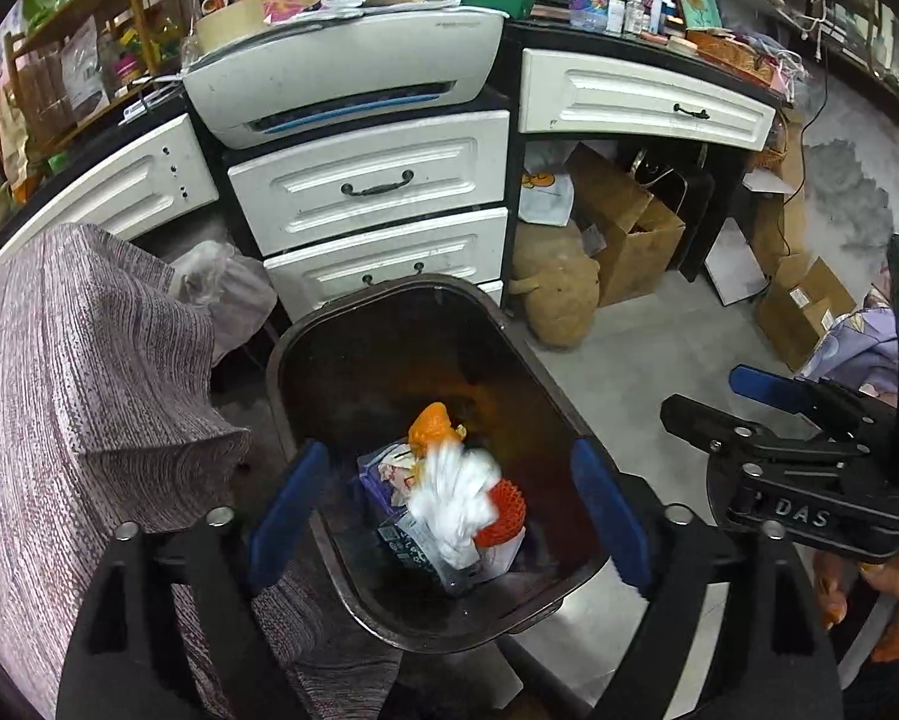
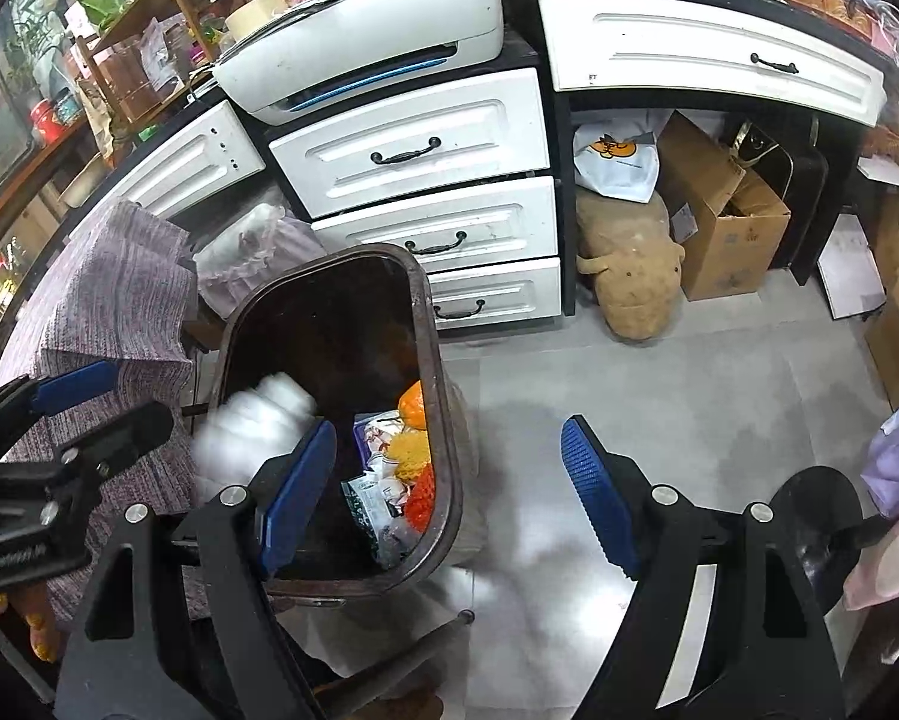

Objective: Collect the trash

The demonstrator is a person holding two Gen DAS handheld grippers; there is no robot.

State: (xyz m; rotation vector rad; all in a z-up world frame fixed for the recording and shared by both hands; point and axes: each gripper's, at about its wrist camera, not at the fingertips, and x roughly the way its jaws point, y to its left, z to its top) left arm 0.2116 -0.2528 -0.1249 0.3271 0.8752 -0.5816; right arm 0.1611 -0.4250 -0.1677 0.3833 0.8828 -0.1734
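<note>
Grey tiled floor (image 2: 659, 372) carries a dark brown trash bin (image 2: 443, 480) standing against a white drawer unit (image 2: 437, 180). A tan plush toy (image 2: 629, 282) and open cardboard box (image 2: 725, 228) lie under the desk.

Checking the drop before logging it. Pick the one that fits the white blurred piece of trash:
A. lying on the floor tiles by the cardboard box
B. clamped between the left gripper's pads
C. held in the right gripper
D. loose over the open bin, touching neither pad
D: the white trash is a motion-blurred smear over the brown bin, while the left gripper stands wide with its blue pads clear of it; the right gripper is empty.
</note>
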